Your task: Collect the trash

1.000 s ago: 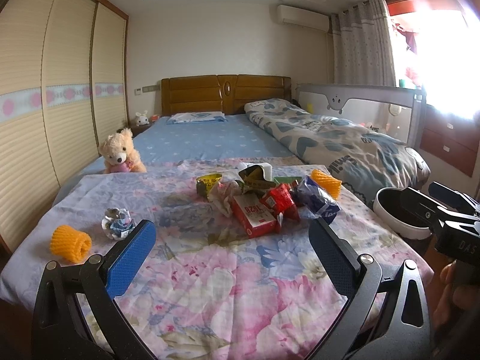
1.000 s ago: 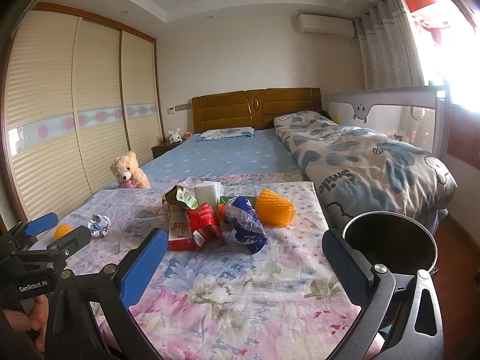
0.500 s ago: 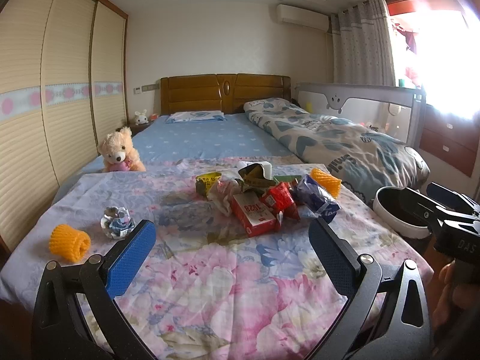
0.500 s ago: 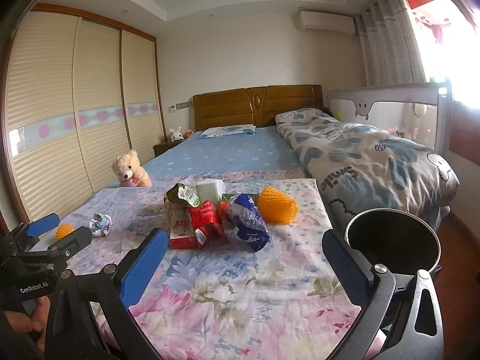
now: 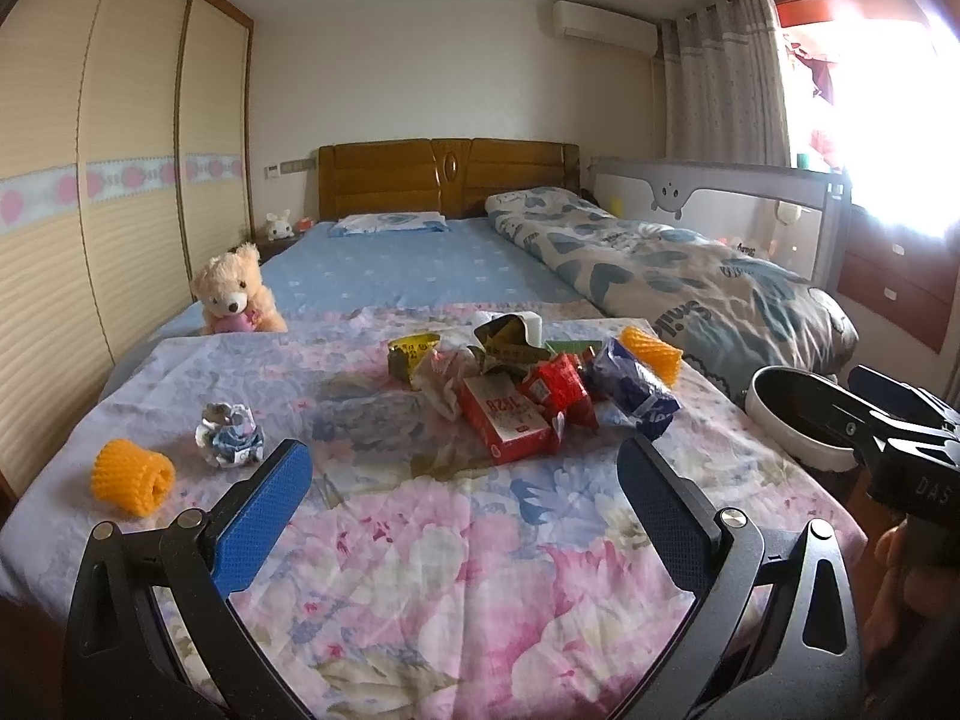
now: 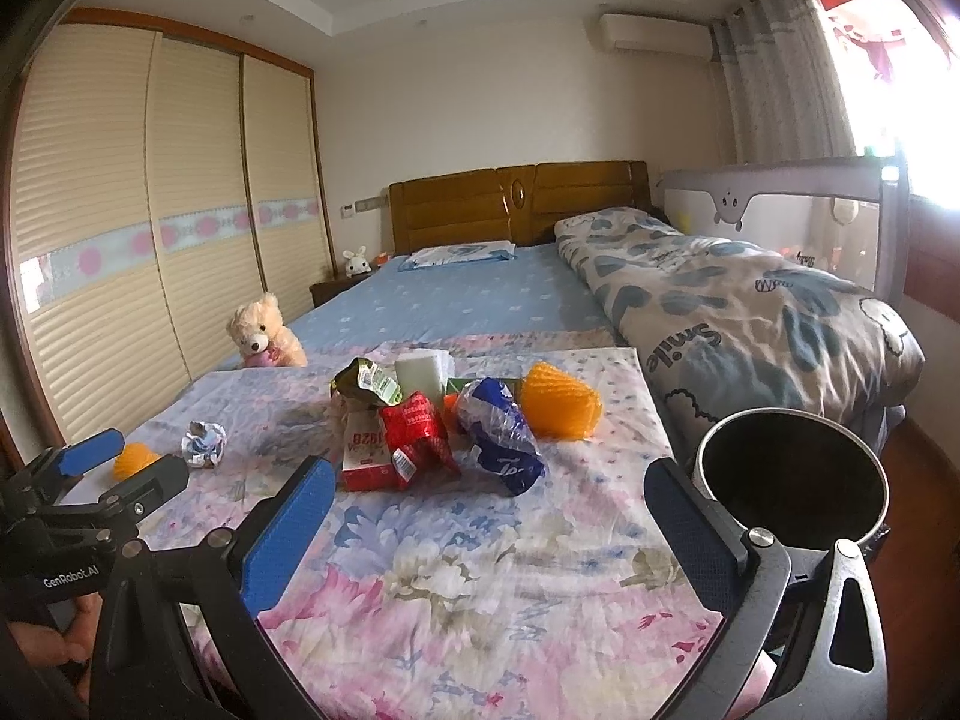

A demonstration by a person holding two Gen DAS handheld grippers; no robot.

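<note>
A pile of trash lies mid-bed on the floral blanket (image 5: 456,540): a red carton (image 5: 504,420), a red wrapper (image 5: 561,387), a blue plastic bag (image 5: 633,387), an orange foam net (image 5: 651,354). Off to the left sit a crumpled foil ball (image 5: 229,435) and a second orange foam net (image 5: 132,476). My left gripper (image 5: 462,501) hovers open over the blanket, short of the pile. My right gripper (image 6: 489,516) is open too, in front of the carton (image 6: 369,456) and blue bag (image 6: 501,444). A round dark bin (image 6: 792,483) stands at the bed's right edge.
A teddy bear (image 5: 237,294) sits at the blanket's far left corner. A folded heart-print duvet (image 5: 672,264) lies along the right, with a bed rail (image 5: 720,198) behind it. Sliding wardrobe doors (image 5: 90,180) line the left wall. A person's hand (image 5: 900,576) holds the right gripper.
Both grippers have drifted only slightly; the pile sits a little lower and closer in the right wrist view. Nothing was picked up or released.
</note>
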